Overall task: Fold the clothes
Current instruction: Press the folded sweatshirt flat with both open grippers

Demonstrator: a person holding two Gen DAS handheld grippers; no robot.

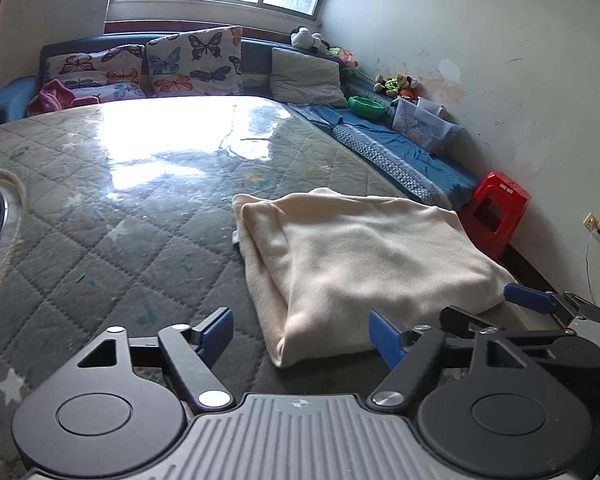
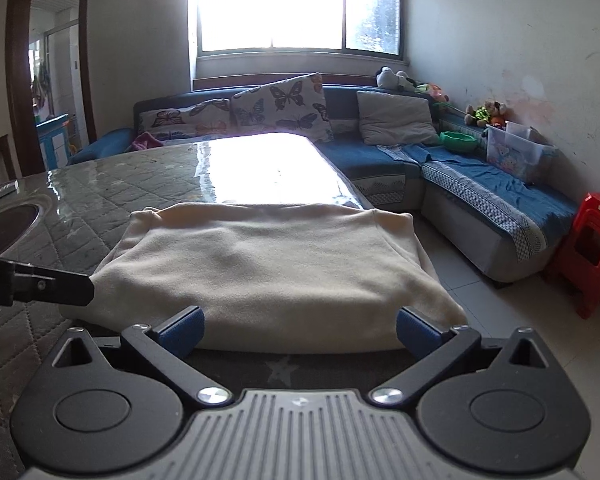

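A cream garment [image 1: 364, 264] lies folded into a thick rectangle on the quilted table [image 1: 120, 208], near its right edge. My left gripper [image 1: 304, 336] is open and empty, just short of the garment's near left corner. My right gripper [image 2: 298, 330] is open and empty, its blue fingertips [image 2: 182, 332] at the garment's [image 2: 260, 268] near edge. In the left wrist view the right gripper [image 1: 540, 308] shows at the garment's near right corner. In the right wrist view the left gripper's black finger [image 2: 52, 286] shows at the garment's left side.
A blue corner sofa [image 2: 384, 164] with butterfly cushions [image 2: 284, 106] stands behind and right of the table [image 2: 120, 184]. On it are a green bowl [image 2: 458, 141] and a clear box [image 2: 518, 156]. A red stool [image 2: 594, 248] stands on the floor at right. A round hob [image 2: 8, 224] is set in the table's left.
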